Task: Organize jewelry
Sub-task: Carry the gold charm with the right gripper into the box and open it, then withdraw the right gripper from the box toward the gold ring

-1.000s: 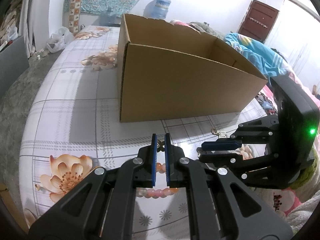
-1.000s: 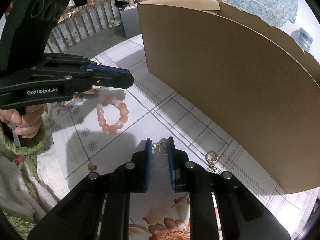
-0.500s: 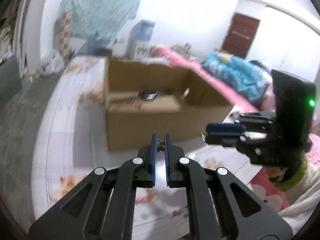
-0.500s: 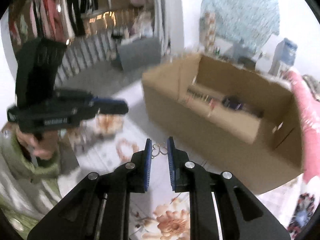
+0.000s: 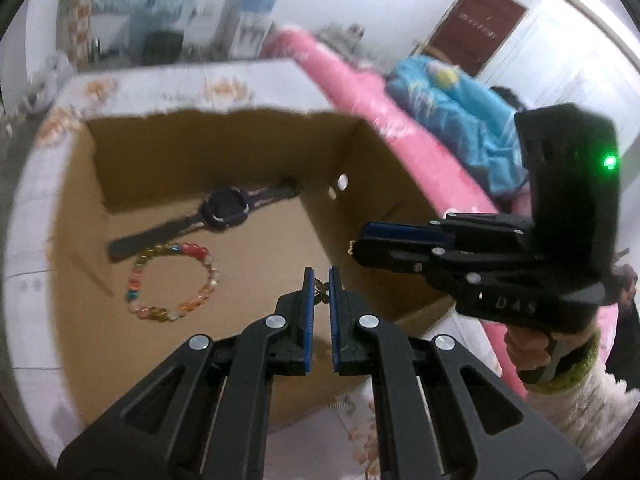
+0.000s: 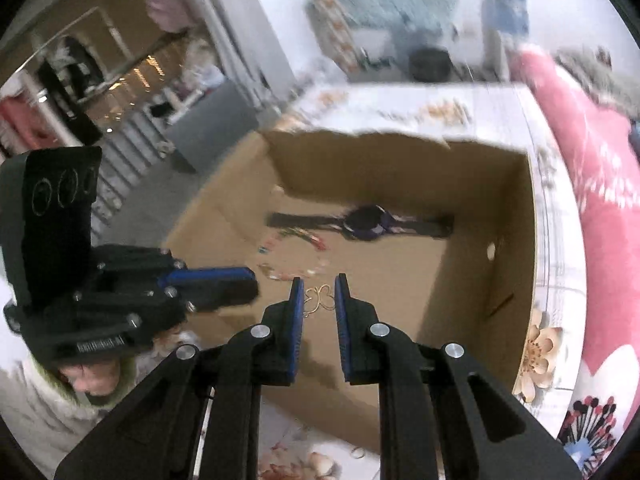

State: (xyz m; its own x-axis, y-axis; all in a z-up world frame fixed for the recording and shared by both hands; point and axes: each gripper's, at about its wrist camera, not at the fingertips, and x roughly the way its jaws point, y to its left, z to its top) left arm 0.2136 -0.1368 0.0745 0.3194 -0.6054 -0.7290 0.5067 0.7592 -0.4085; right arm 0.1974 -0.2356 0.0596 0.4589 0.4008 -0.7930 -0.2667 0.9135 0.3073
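The bead bracelet (image 6: 294,258) smears into streaks in the right wrist view; the watch (image 6: 366,222) there is blurred, perhaps purple-faced.

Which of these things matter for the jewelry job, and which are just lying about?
Job: left gripper holding gold charm; right gripper holding gold wire piece; cardboard box; watch; bead bracelet.
Lying about: blue blanket; water dispenser; brown door.
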